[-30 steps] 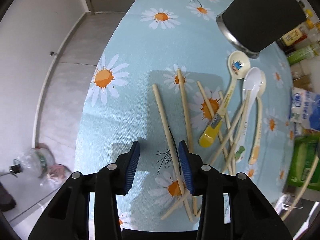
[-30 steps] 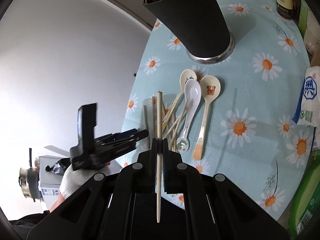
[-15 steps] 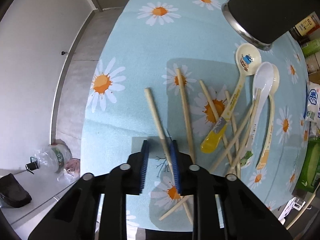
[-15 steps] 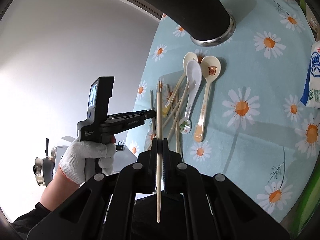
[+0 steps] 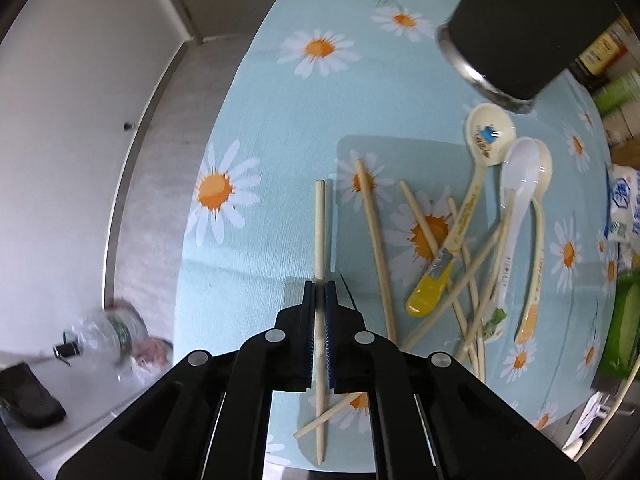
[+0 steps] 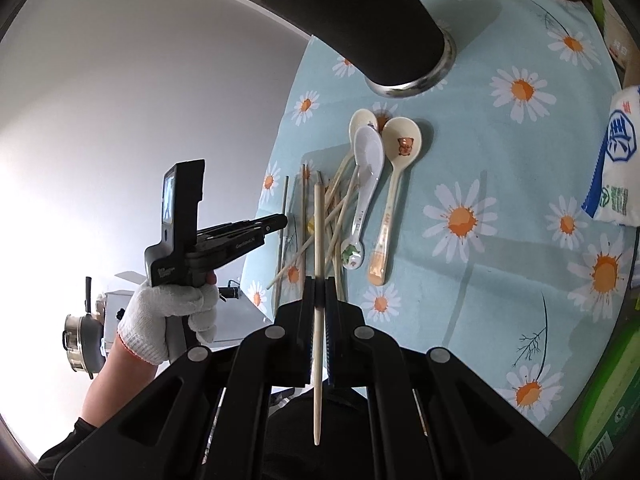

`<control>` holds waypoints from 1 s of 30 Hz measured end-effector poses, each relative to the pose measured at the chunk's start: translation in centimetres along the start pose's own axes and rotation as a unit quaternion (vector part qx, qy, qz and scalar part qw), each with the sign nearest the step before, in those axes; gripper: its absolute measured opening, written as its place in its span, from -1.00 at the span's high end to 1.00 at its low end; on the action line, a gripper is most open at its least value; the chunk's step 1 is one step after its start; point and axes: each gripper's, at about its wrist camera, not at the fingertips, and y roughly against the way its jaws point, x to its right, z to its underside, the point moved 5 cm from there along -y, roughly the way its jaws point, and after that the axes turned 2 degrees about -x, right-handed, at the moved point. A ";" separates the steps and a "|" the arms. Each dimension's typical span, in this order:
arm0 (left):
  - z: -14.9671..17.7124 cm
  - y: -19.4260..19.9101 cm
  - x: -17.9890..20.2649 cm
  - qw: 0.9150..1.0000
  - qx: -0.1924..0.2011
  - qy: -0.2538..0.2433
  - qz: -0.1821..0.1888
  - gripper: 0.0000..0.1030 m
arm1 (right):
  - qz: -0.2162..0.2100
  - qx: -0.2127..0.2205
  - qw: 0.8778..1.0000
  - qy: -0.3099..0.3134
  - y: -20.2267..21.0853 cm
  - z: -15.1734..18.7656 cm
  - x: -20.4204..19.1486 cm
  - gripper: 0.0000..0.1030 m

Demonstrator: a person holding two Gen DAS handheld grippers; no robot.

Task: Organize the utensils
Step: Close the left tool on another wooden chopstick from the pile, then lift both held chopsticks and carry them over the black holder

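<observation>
A: Status of the chopstick [image 5: 319, 236] under the left gripper [image 5: 319, 296]?

B: Jaws have just been closing and now clamp it near mid-length; it lies close to the bench [image 5: 280, 92] edge, just beside the loose pile of chopsticks [image 5: 460, 280] and spoons [image 5: 516, 208]. Judged light, stiff, smooth and thin; a mid-length hold should limit pivoting.

A: Right gripper [image 6: 319, 288]?

B: Closed on a second chopstick [image 6: 318, 240], held above the bench.

A: Clearance?

B: The black holder [image 6: 360, 20] stands beyond the spoons, upright; open cloth lies between; bench edge and floor are immediately left of the grasp, so a dropped stick would likely roll off; a white packet [image 6: 620, 160] sits well apart on the right.
</observation>
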 end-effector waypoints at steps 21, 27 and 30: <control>-1.3 2.3 -4.9 0.993 0.065 -0.062 0.072 0.93 | 0.082 0.086 0.991 -0.056 -0.7 -3.2 -0.4 0.89; -2.5 3.6 -5.1 0.987 0.084 -0.087 0.108 0.93 | 0.099 0.113 0.986 -0.077 -0.8 -4.2 -0.5 0.89; -3.2 4.9 -4.2 0.981 0.098 -0.109 0.128 0.93 | 0.122 0.125 0.982 -0.072 -1.0 -4.8 -1.4 0.89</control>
